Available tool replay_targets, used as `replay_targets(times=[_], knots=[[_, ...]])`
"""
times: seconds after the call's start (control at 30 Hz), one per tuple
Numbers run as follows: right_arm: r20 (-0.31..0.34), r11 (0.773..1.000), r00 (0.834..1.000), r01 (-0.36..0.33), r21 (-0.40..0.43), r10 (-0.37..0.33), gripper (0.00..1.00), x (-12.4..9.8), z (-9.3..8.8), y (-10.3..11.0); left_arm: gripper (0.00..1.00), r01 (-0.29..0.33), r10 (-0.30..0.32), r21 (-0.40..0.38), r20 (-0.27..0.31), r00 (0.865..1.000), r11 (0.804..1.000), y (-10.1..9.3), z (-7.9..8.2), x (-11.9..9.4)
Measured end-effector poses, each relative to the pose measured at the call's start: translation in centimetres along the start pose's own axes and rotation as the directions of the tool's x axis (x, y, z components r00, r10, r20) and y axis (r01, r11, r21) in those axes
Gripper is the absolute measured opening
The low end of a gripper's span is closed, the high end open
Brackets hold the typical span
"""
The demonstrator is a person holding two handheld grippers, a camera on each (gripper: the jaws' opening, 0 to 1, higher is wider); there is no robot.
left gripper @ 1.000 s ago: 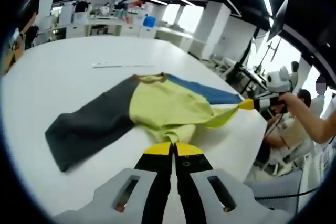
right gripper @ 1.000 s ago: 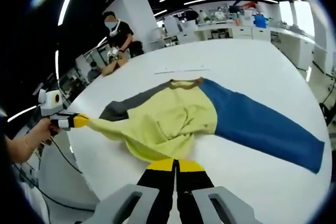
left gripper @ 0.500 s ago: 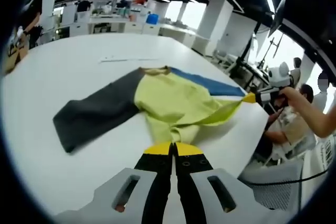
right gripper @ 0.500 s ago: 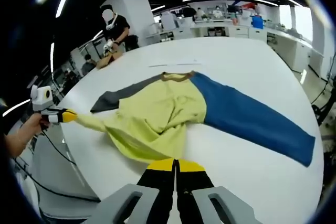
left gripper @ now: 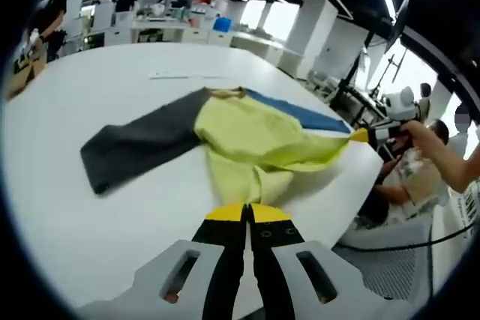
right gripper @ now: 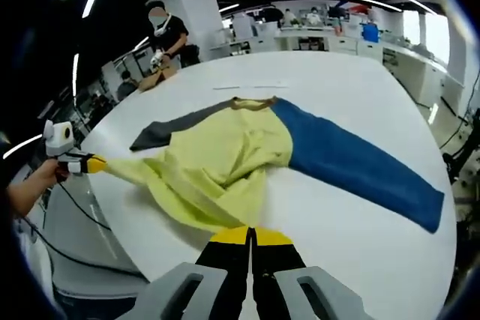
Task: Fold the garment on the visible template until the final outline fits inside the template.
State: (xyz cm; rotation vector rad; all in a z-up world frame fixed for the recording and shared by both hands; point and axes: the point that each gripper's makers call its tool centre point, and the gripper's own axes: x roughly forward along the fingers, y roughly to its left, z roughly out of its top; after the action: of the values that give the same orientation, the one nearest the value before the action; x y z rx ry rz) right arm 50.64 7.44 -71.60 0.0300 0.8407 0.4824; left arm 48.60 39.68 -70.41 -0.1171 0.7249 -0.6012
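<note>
**Hem gripped at both corners, folding barely begun**

We have the garment [left gripper: 247, 140] lying on the white tabletop [left gripper: 90, 95], collar pointing away from us, dark grey sleeve [left gripper: 139, 144] spread to one side and blue sleeve [right gripper: 352, 162] to the other. The left tool [left gripper: 246, 213] looks clamped on the yellow hem at its tips, and the right tool [right gripper: 250, 236] likewise; each also shows in the other's view, pinching a stretched corner of cloth out past the tabletop edge. The yellow body is bunched and wrinkled. We judge the task is at an early stage: both sleeves lie unfolded, and we cannot make out a template outline
</note>
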Motion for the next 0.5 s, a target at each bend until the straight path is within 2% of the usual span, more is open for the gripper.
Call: replay_targets(times=[0.07, 0.27, 0.5], knots=[[-0.006, 1.0, 1.0, 0.014, 0.012, -0.014, 0.0, 0.0, -0.4, -0.6, 0.0, -0.005, 0.005, -0.027, -0.003, 1.0, 1.0, 0.4, -0.4, 0.0], [-0.005, 0.999, 0.999, 0.033, 0.026, -0.033, 0.0, -0.6, -0.9, -1.2, 0.0, -0.022, 0.022, -0.027, -0.013, 1.0, 0.999, 0.6, -0.8, -0.4], [-0.003, 0.999, 0.999, 0.04, 0.031, -0.04, 0.0, -1.5, -1.6, -0.9, 0.0, -0.02, 0.019, -0.005, -0.021, 1.0, 1.0, -0.3, -1.4, -1.0]])
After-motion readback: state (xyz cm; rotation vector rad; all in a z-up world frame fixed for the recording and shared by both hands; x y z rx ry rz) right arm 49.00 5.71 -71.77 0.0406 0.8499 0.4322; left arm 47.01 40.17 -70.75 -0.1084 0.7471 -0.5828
